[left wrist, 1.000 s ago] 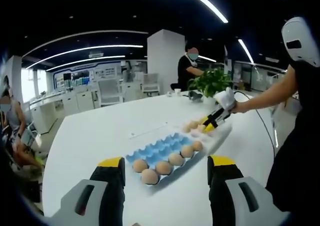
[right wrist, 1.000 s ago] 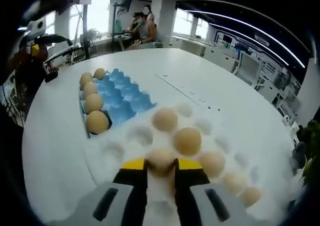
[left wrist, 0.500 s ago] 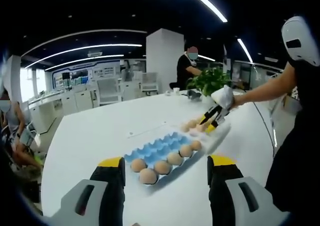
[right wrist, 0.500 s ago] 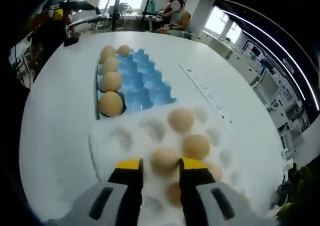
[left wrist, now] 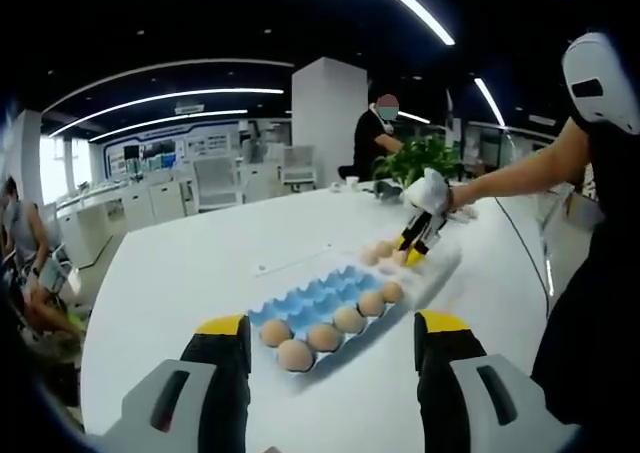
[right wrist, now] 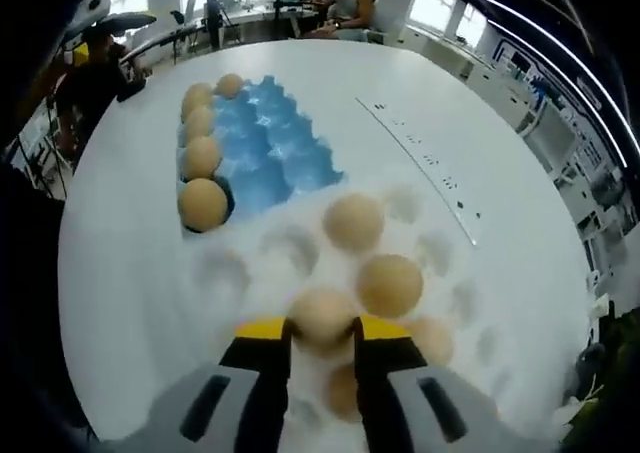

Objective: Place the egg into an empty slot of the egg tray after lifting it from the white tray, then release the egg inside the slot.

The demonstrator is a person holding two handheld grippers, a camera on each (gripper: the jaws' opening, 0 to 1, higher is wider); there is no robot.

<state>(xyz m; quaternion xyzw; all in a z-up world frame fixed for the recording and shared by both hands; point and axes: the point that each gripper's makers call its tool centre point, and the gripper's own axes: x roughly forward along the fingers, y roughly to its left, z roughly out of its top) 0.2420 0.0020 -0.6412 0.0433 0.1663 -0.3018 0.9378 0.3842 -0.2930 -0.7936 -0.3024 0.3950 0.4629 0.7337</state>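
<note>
Partly jaw-hidden: egg.

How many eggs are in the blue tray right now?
4, in one row along the near edge of the blue tray in the right gripper view. A fifth at the far corner may sit outside it.

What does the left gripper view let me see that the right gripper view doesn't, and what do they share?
Left gripper view alone: the left hand-held gripper, open and empty, a potted plant, and the right hand-held gripper seen from outside above the white tray.

Right gripper view alone: the right hand-held gripper closed on an egg, and the white tray's empty hollows.

Both: the blue egg tray with a row of eggs along one edge, loose eggs on the white tray, and the white table.
</note>
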